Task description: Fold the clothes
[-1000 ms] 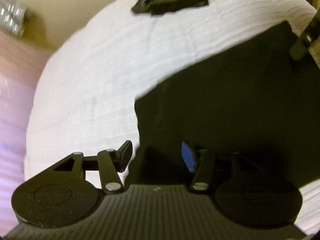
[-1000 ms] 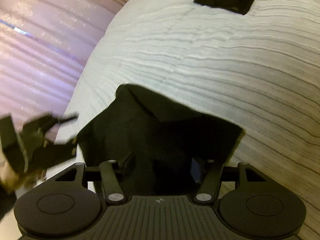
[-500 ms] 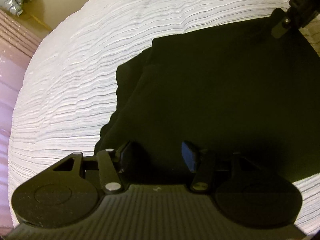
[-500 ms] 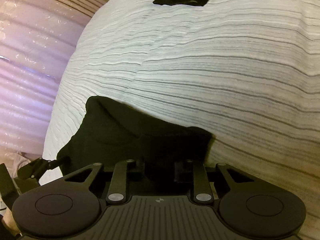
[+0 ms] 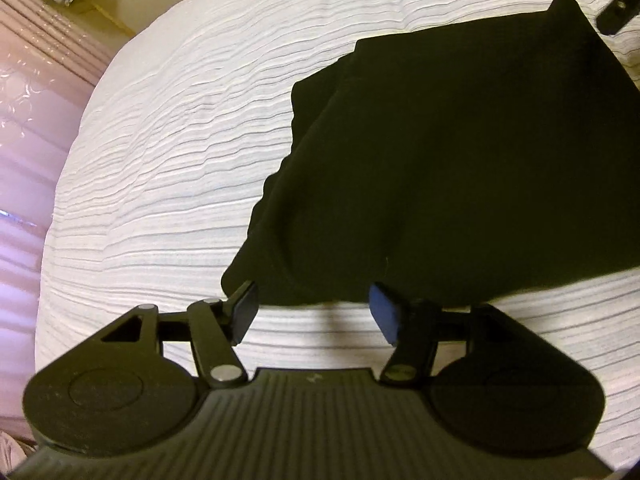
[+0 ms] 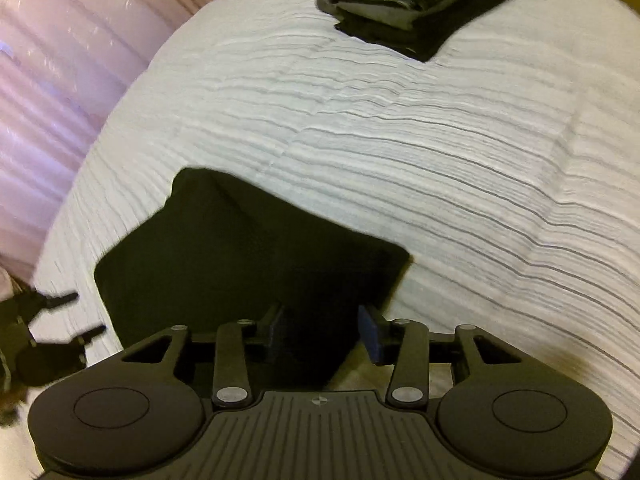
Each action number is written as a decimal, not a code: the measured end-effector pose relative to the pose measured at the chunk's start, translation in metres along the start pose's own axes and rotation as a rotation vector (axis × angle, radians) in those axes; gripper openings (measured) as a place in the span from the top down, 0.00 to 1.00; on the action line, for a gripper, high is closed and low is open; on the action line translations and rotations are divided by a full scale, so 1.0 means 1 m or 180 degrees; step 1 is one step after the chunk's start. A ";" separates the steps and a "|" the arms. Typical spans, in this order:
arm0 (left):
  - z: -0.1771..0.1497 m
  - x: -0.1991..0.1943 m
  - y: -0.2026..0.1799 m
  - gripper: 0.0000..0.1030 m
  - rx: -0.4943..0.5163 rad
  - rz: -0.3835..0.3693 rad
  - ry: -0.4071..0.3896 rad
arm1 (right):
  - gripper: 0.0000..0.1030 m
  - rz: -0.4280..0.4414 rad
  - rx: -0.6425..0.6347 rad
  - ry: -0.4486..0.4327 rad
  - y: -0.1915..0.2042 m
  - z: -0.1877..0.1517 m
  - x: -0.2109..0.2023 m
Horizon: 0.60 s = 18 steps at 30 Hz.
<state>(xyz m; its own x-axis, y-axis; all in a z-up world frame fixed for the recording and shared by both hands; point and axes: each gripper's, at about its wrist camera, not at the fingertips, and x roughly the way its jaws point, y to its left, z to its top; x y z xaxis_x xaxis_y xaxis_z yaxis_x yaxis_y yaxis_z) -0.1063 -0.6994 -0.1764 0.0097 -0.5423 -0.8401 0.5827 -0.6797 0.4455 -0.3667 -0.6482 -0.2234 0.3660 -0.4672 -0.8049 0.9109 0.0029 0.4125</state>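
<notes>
Both tongs are spread apart, gripping nothing: left tongs (image 5: 314,314) hover just off the near edge of the folded black fabric garment (image 5: 460,152), right tongs (image 6: 322,332) over its corner. It's lying flat on the white ribbed bedspread (image 6: 440,152), well apart from a stack of dark folded clothes (image 6: 420,4).

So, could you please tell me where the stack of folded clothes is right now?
The stack of folded clothes sits at the far edge of the white striped bedspread, top centre in both wrist views, well beyond the black garment.

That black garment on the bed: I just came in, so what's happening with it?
A person is folding clothes with two hand-held grippers. The black garment lies spread on the white striped bedcover. The left hand-held gripper and right hand-held gripper are both open at its near edge. A pile of folded clothes sits farther back.
</notes>
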 end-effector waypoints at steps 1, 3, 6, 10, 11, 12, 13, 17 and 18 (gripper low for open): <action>-0.002 -0.003 -0.001 0.44 0.0011 0.0012 -0.0009 | 0.58 -0.0007 -0.0162 0.0022 0.012 -0.003 -0.001; -0.008 -0.007 -0.003 0.44 0.0027 0.0021 -0.0018 | 0.58 -0.0021 -0.0486 0.0067 0.035 -0.010 -0.004; -0.017 -0.010 -0.005 0.43 0.0062 0.0008 -0.0011 | 0.31 -0.0042 -0.0972 0.0134 0.071 -0.021 -0.007; -0.028 -0.018 -0.013 0.42 0.0212 -0.0011 -0.0025 | 0.17 0.0056 -0.1983 0.0376 0.125 -0.057 0.019; -0.030 -0.020 -0.014 0.42 0.0238 -0.0023 -0.0036 | 0.17 0.0035 -0.2261 0.0472 0.137 -0.067 0.028; -0.031 -0.020 -0.016 0.41 0.0263 -0.0034 -0.0045 | 0.17 0.0006 -0.2529 0.0535 0.146 -0.078 0.039; -0.029 -0.016 -0.018 0.40 0.0281 -0.0044 -0.0052 | 0.17 -0.0024 -0.2797 0.0594 0.155 -0.089 0.050; -0.034 -0.017 -0.026 0.38 0.0389 -0.0097 -0.0136 | 0.17 -0.0470 -0.3910 0.0587 0.169 -0.131 0.093; -0.035 -0.017 -0.029 0.35 0.0428 -0.0107 -0.0178 | 0.17 -0.0556 -0.4104 0.0549 0.168 -0.138 0.098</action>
<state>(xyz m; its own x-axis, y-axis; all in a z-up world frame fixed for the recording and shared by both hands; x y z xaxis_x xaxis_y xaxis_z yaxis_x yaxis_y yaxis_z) -0.0952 -0.6528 -0.1860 -0.0553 -0.5423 -0.8384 0.4678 -0.7559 0.4581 -0.1517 -0.5716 -0.2921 0.1574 -0.4293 -0.8893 0.4397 0.8368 -0.3262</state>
